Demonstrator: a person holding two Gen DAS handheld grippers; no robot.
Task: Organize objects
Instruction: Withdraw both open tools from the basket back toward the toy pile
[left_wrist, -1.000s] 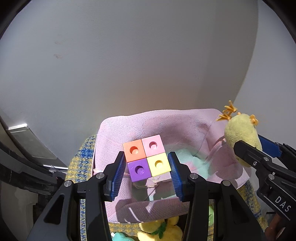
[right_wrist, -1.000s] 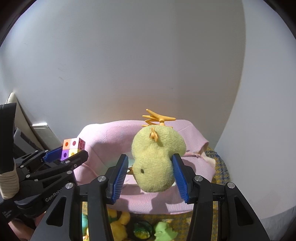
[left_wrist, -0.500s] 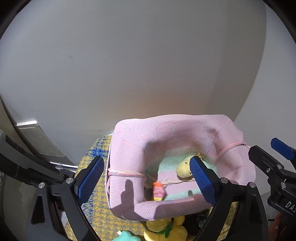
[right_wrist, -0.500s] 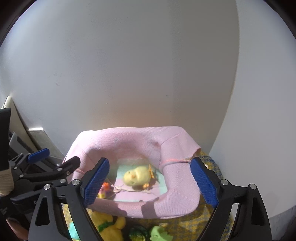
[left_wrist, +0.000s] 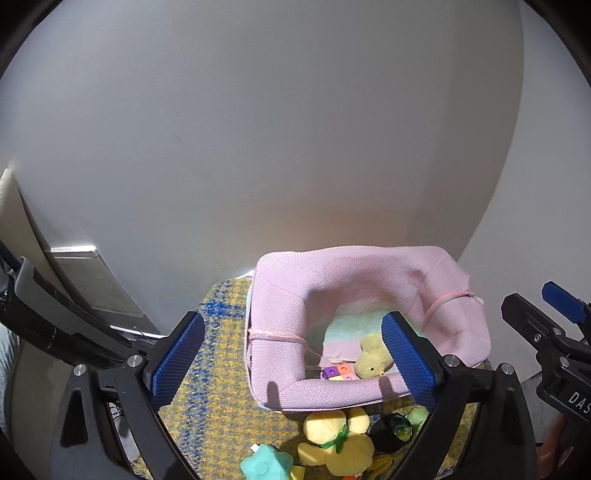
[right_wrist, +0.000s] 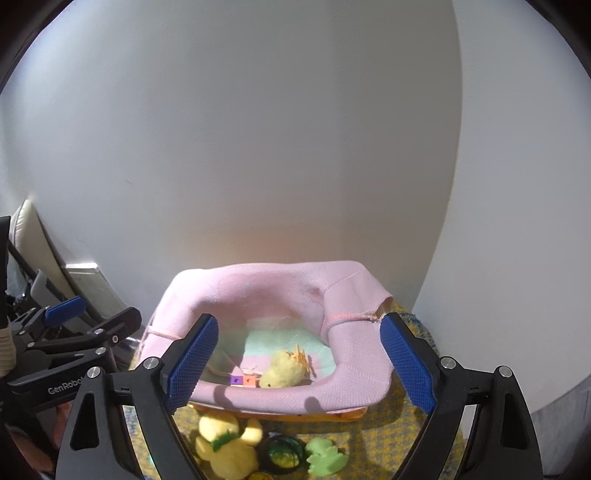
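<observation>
Yellow-blue cloth (left_wrist: 221, 369) under pink basket (left_wrist: 343, 273) with chick (left_wrist: 373, 358), cube block (left_wrist: 338, 371)

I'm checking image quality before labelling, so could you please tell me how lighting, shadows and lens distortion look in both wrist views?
Left wrist view: strong fisheye bending with dark corners; the left claw throws two finger shadows onto the pink basket rim. Right wrist view: same curved wall and vignette; the right claw also shadows the rim, and the toys in front sit dim.

One pink basket (left_wrist: 332, 391), one yellow chick (left_wrist: 371, 360), one block cluster (left_wrist: 338, 371).
</observation>
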